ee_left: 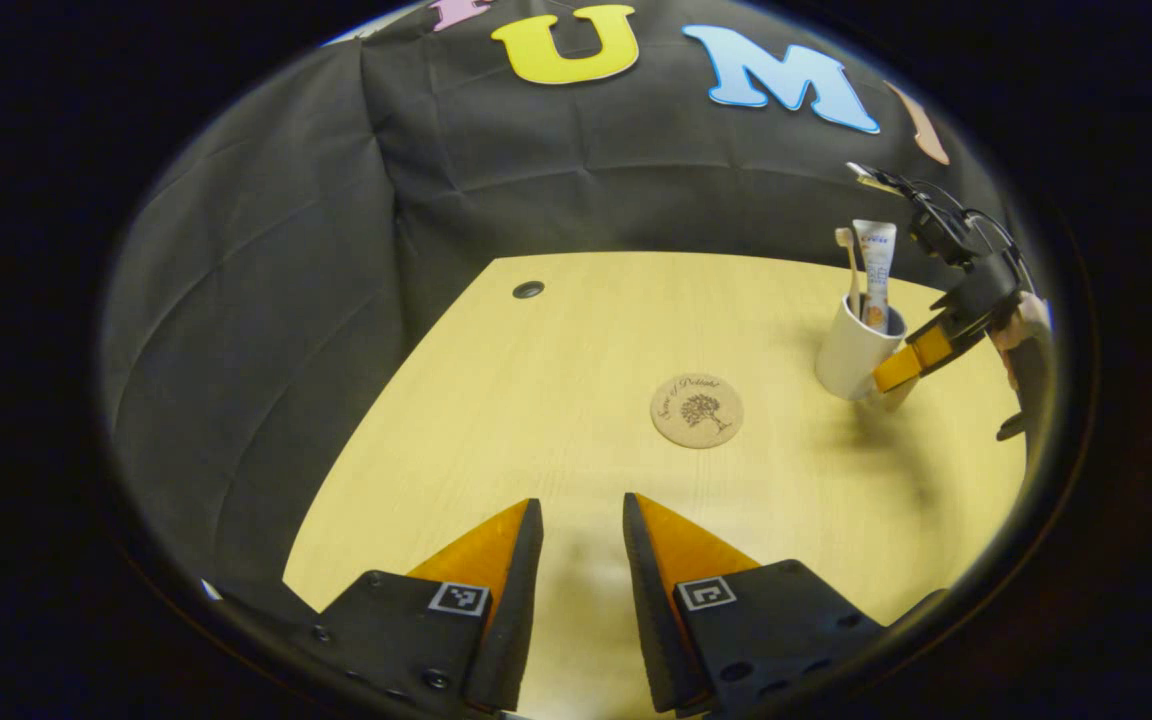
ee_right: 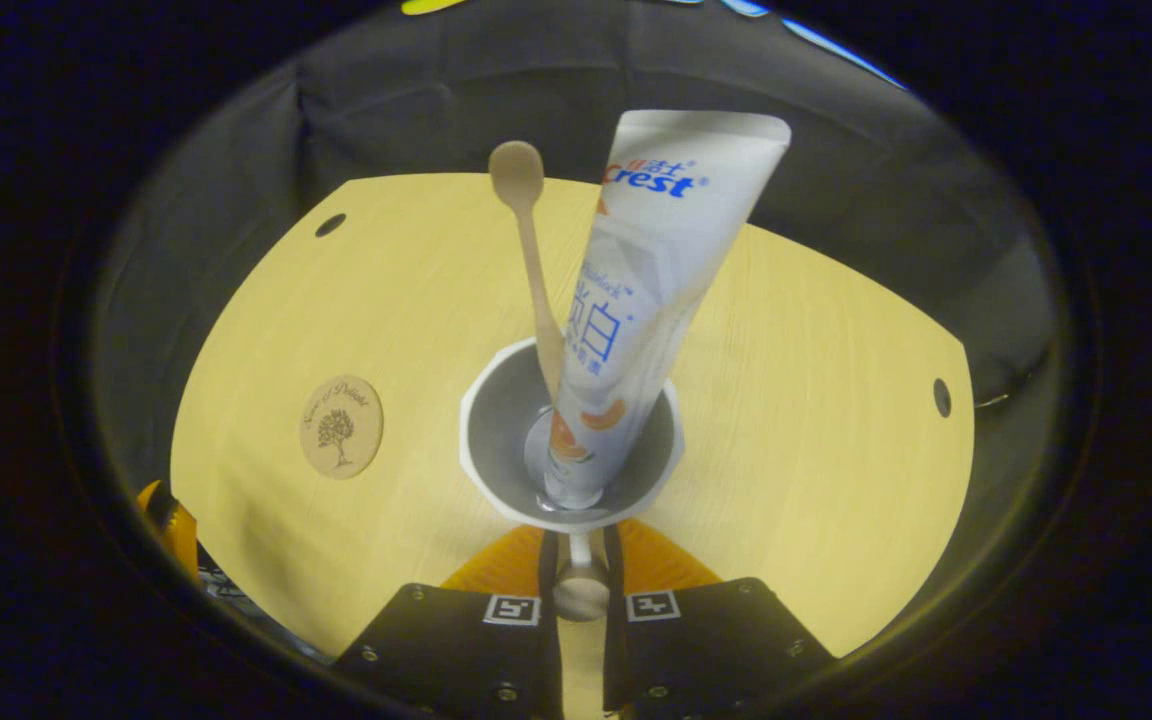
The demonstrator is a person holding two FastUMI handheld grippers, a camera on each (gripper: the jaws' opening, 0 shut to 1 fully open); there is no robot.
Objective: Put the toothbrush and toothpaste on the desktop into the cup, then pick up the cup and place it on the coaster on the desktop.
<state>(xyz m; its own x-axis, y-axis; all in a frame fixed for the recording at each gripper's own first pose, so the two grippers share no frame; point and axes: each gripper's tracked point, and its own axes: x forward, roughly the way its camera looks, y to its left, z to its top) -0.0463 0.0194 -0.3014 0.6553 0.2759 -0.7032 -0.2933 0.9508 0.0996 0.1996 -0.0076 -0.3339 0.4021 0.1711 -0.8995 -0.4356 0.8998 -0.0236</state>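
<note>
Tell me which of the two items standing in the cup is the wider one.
The toothpaste, a broad flat tube; the toothbrush beside it is a thin stick.

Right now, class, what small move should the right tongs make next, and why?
Probably carry the cup toward the coaster: the right tongs grip its handle, the toothbrush and toothpaste are inside, and the coaster is bare.

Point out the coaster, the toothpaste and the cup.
coaster [ee_left: 696, 410], left gripper view, its middle.
toothpaste [ee_right: 646, 300], right gripper view, mid-tube.
cup [ee_left: 844, 355], left gripper view, its outer wall.
</note>
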